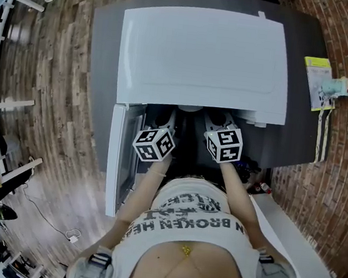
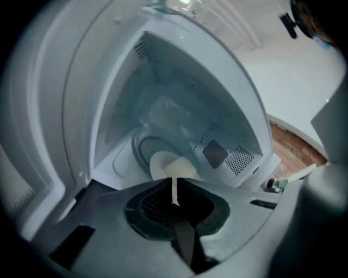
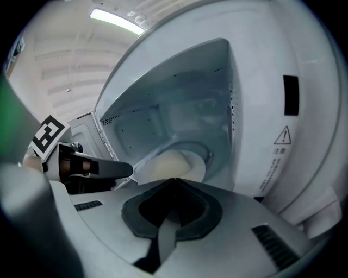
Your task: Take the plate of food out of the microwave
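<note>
While both reach into the microwave (image 1: 203,57), the left hand-held gripper (image 2: 174,182) is closed on the near rim of the plate (image 2: 166,163), a thin pale strip between its jaws; the right hand-held gripper (image 3: 174,182) is fully closed and empty, the plate just ahead of its tips.

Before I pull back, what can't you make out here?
Left gripper view: the left gripper covers the near edge of the plate; the food is a pale blur.
Right gripper view: the right gripper is shut at the plate's rim; its tips hide whether it pinches it.
Head view: the top of the microwave hides its inside and the plate.
</note>
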Demonstrator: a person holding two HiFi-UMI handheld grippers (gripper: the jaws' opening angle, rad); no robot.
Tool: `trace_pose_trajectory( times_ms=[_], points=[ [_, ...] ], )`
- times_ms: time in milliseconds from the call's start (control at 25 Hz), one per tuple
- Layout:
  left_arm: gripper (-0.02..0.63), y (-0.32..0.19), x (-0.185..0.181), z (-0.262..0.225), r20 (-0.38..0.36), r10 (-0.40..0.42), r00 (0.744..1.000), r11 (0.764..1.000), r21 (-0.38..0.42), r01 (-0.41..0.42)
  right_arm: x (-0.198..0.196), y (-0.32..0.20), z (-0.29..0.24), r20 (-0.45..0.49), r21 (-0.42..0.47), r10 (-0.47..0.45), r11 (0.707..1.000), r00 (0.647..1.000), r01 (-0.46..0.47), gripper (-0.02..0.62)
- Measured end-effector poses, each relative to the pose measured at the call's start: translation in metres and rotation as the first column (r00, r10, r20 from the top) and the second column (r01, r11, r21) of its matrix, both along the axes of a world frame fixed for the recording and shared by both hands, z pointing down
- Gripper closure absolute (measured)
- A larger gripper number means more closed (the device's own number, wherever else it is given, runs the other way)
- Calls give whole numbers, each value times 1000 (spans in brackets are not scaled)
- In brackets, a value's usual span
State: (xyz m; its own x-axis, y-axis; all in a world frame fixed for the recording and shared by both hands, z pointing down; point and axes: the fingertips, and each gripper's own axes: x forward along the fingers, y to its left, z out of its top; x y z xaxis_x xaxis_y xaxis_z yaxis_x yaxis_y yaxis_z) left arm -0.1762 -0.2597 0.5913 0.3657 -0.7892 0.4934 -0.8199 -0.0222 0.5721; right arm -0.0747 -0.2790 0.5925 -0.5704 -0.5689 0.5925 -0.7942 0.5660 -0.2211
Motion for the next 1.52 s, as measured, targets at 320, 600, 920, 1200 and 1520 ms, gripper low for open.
trace_pose_trajectory(
  times_ms=[320, 600, 920, 1200, 1520],
  points=[
    [509, -2, -6, 21, -256, -159, 953, 987, -58, 149, 5, 2, 7, 18, -35, 22, 999, 1000, -22, 586],
    [509, -12, -7, 33, -320, -169, 932, 986, -56, 160, 12, 3, 10, 19, -55, 44, 998, 999, -43, 586],
    [517, -21, -4, 38, -397, -196, 897, 981, -83, 178, 17, 1, 15, 71, -104, 91, 991, 993, -84, 586],
    [555, -20, -5, 41, -460, -247, 853, 969, -133, 209, 15, 1, 18, 90, -128, 96, 988, 991, -84, 586],
    [565, -14, -5, 40, -498, -291, 817, 956, -182, 229, 12, 4, 19, 207, -198, 131, 976, 970, -90, 583]
  ],
)
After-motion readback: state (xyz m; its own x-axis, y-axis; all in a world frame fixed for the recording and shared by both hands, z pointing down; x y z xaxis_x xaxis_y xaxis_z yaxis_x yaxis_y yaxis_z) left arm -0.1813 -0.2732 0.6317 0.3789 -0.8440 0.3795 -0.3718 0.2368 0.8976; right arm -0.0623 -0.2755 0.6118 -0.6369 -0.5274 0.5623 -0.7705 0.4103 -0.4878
